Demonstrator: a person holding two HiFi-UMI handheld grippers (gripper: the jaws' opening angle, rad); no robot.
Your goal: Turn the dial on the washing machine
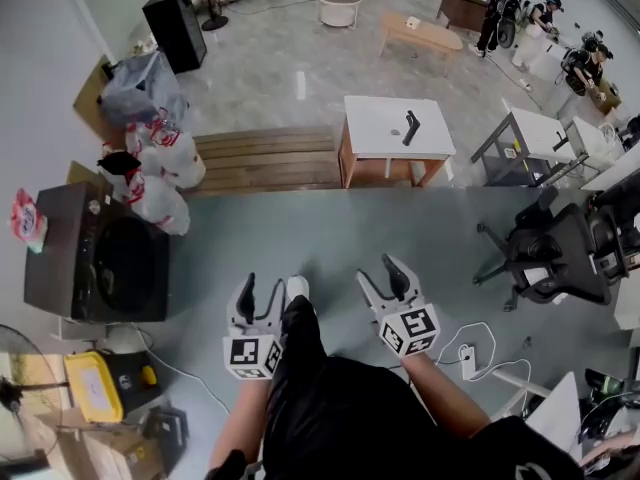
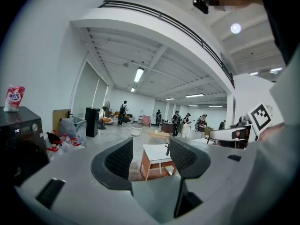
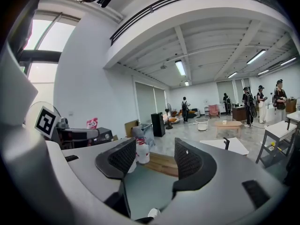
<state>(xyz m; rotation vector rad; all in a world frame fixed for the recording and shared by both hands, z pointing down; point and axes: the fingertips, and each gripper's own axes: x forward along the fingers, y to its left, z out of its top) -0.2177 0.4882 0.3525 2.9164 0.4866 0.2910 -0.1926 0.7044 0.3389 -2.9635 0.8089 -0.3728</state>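
Note:
The dark front-loading washing machine (image 1: 100,258) stands at the left of the head view, with a pink pouch (image 1: 25,218) on its top. It also shows at the left edge of the left gripper view (image 2: 21,139) and behind the left jaw in the right gripper view (image 3: 96,136); the dial itself is too small to make out. My left gripper (image 1: 263,290) and right gripper (image 1: 380,276) are held side by side over the grey floor, well to the right of the machine. Both are open with nothing between their jaws (image 2: 150,156) (image 3: 154,158).
White bags with red print (image 1: 160,173) lie beyond the machine beside a low wooden platform (image 1: 265,158). A white-topped table (image 1: 395,128) stands ahead, a black office chair (image 1: 555,253) at the right. A yellow box (image 1: 95,383) and a white cable (image 1: 467,358) lie near my feet.

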